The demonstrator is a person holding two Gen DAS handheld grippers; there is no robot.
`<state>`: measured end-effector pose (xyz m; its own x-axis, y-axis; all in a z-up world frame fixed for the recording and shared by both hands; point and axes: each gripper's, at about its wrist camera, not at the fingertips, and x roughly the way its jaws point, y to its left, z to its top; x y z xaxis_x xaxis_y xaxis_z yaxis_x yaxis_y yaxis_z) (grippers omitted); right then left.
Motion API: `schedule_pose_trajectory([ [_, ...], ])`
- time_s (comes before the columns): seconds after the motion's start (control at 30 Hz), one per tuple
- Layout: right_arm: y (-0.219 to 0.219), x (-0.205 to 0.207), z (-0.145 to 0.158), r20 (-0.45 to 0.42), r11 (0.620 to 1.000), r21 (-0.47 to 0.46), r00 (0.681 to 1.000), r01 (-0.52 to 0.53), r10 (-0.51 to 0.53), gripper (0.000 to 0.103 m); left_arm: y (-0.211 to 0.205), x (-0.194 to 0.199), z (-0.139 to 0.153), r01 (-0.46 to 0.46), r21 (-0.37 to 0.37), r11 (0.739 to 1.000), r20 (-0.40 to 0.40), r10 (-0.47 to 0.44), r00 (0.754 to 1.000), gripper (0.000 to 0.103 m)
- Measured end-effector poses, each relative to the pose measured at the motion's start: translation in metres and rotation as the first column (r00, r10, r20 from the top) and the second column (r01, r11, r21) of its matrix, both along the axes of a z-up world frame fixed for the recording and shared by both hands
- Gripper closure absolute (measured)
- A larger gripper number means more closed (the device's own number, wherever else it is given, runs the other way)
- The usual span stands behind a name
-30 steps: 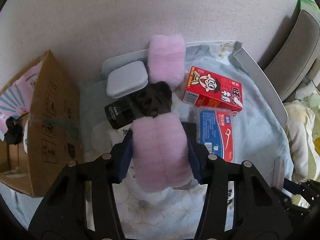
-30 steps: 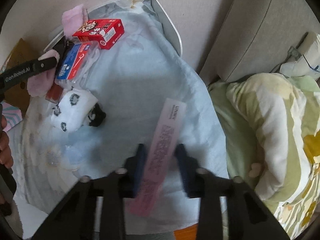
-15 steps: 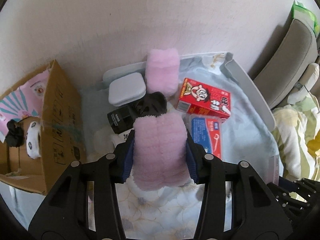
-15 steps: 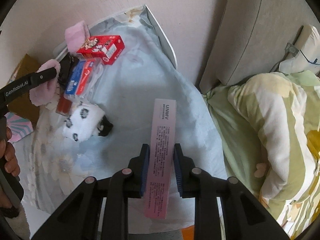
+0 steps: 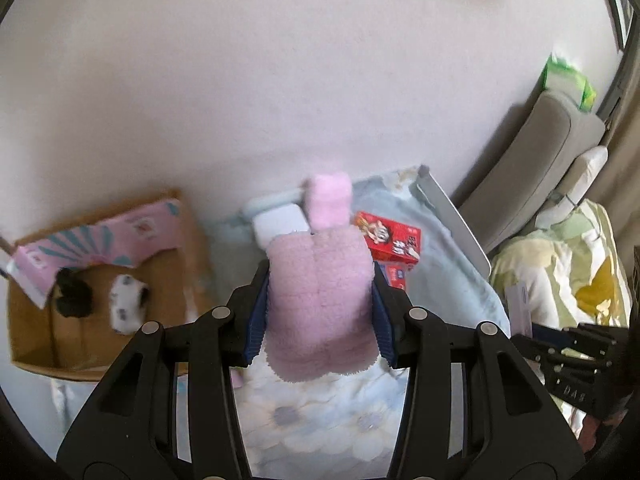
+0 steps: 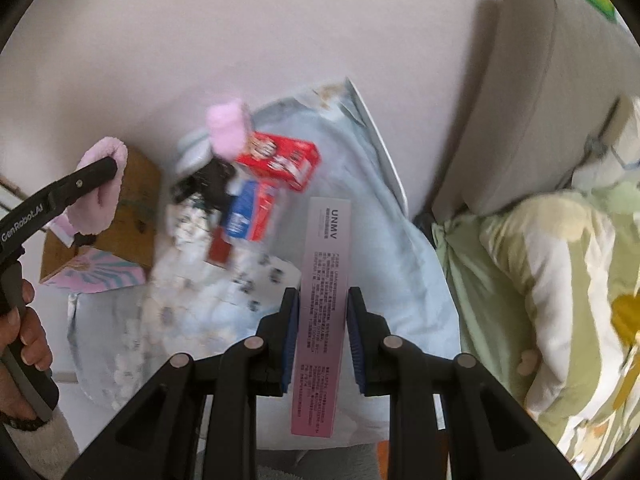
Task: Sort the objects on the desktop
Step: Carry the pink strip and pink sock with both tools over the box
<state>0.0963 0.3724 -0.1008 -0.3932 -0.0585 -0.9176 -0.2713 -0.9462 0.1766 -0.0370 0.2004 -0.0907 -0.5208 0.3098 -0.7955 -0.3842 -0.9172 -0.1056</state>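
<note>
My left gripper (image 5: 318, 304) is shut on a fluffy pink sock (image 5: 320, 300) and holds it high above the table; the sock also shows in the right wrist view (image 6: 100, 188), over the cardboard box. My right gripper (image 6: 322, 320) is shut on a long pink UNMV box (image 6: 324, 300), lifted above the table's right side. A second pink sock (image 5: 328, 204) lies at the table's back. The cardboard box (image 5: 168, 256) stands at the left; inside are a white patterned sock (image 5: 126, 300) and a black item (image 5: 72, 296).
On the pale blue cloth (image 6: 360, 208) lie a red snack box (image 6: 280, 160), a blue and red packet (image 6: 250, 212), a grey flat case (image 5: 280, 224) and black items (image 6: 208, 184). A grey cushion (image 6: 520, 92) and green bedding (image 6: 560, 280) are at the right.
Both grippers have risen, so the table looks smaller. The left gripper with the pink sock has moved up and toward the cardboard box. The right gripper has lifted the pink box.
</note>
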Motion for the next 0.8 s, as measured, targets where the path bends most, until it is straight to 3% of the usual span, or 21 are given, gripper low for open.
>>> schedule_pose_trajectory([
  [0.33,-0.07,-0.042,0.048,-0.094,0.982,0.031,0.977,-0.187,0.189,0.081,-0.095,0.0,0.041,-0.134,0.012,0.991,-0.051,0.134,0.99,0.062],
  [0.63,-0.158,-0.098,0.072,-0.147,0.918,0.036,0.907,-0.395,0.395,0.081,-0.196,-0.012,0.047,-0.287,0.009,0.958,-0.065,0.287,0.956,0.062],
  [0.8,-0.208,-0.128,0.068,-0.152,0.877,0.025,0.865,-0.48,0.478,0.081,-0.241,-0.021,0.04,-0.34,-0.002,0.94,-0.063,0.339,0.939,0.062],
])
